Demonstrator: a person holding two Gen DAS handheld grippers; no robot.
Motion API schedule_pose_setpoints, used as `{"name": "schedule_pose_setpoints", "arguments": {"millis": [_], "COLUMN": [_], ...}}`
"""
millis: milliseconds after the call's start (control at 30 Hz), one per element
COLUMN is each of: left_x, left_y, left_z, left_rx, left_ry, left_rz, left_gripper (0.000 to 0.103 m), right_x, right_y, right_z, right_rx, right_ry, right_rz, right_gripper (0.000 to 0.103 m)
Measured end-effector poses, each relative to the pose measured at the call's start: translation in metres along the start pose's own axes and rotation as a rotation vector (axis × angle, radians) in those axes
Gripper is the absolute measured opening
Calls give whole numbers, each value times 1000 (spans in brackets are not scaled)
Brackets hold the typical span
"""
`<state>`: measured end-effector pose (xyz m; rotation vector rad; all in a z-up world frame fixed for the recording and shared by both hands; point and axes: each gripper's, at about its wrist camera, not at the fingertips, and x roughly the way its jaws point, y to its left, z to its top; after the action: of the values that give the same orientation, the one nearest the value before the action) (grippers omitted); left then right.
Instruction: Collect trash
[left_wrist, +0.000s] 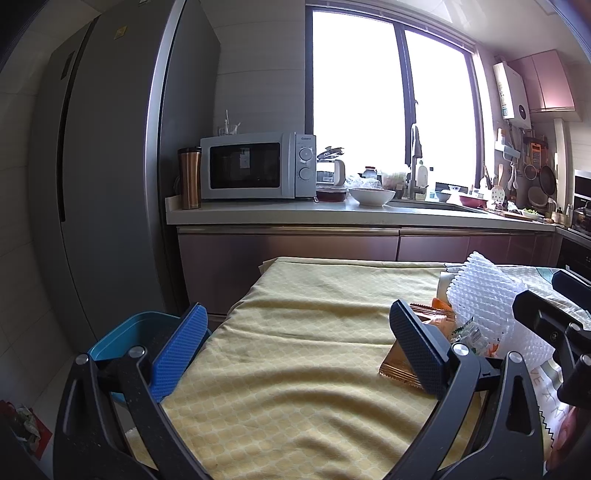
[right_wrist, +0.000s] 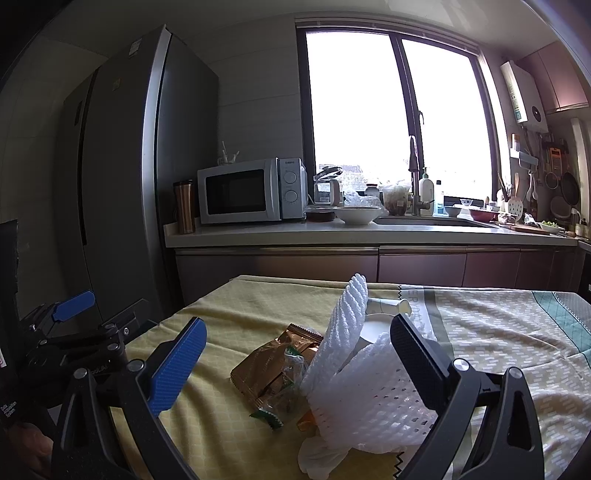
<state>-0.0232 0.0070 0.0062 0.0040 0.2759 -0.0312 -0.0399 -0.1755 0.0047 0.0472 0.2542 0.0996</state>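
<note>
My left gripper (left_wrist: 295, 354) hangs over the near end of a worktop covered by a pale yellow cloth with a woven lattice pattern (left_wrist: 295, 325), its fingers spread wide with nothing between them. Off the worktop's left edge, just behind my left blue finger pad, sits a teal plastic bin (left_wrist: 122, 332).

My right gripper (right_wrist: 299, 363) is also wide open, empty, and hovers above the trash. That heap lies near the seam where the yellow cloth meets a second cloth, cream with a brick-like print and a green border (right_wrist: 498, 332). It holds a crumpled golden-brown foil snack wrapper (right_wrist: 269, 365), a small clear wrapper with green zigzag ends (right_wrist: 275, 410) lying on it, and white foam fruit netting (right_wrist: 369, 402), one piece standing up in a twisted sleeve. A white paper cup lying on its side (right_wrist: 388, 306) rests behind the netting. In the left wrist view the same netting (left_wrist: 484, 295) rises just beyond my right gripper's dark body.

Past the worktop runs a kitchen counter with pinkish-brown drawer fronts (right_wrist: 369, 230) under a large bright window (right_wrist: 399, 110). On it stand a copper-coloured steel travel mug (right_wrist: 184, 206), a white microwave oven (right_wrist: 251, 190) and a white ceramic bowl (right_wrist: 358, 214), with a sink and tap further right. A tall grey refrigerator (right_wrist: 122, 166) fills the left wall.
</note>
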Motion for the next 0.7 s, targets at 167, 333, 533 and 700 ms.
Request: {"name": "schedule_pose_setpoints", "arguments": {"millis": [167, 333, 533, 700], "left_x": [0, -1, 1, 4], "left_y": [-2, -6, -12, -20], "left_z": [-1, -2, -3, -5], "left_rx": [2, 8, 23, 46], "left_ry": [0, 4, 18, 33], "left_rz": [-4, -22, -47, -80], "left_gripper": [97, 97, 97, 97], "right_x": [0, 0, 1, 2], "right_y": [-1, -5, -11, -25], "right_z": [0, -1, 0, -2], "right_rx": [5, 14, 23, 52], "right_ry": [-1, 4, 7, 25], "right_rz": [1, 1, -8, -33], "right_gripper": [96, 96, 96, 96]}}
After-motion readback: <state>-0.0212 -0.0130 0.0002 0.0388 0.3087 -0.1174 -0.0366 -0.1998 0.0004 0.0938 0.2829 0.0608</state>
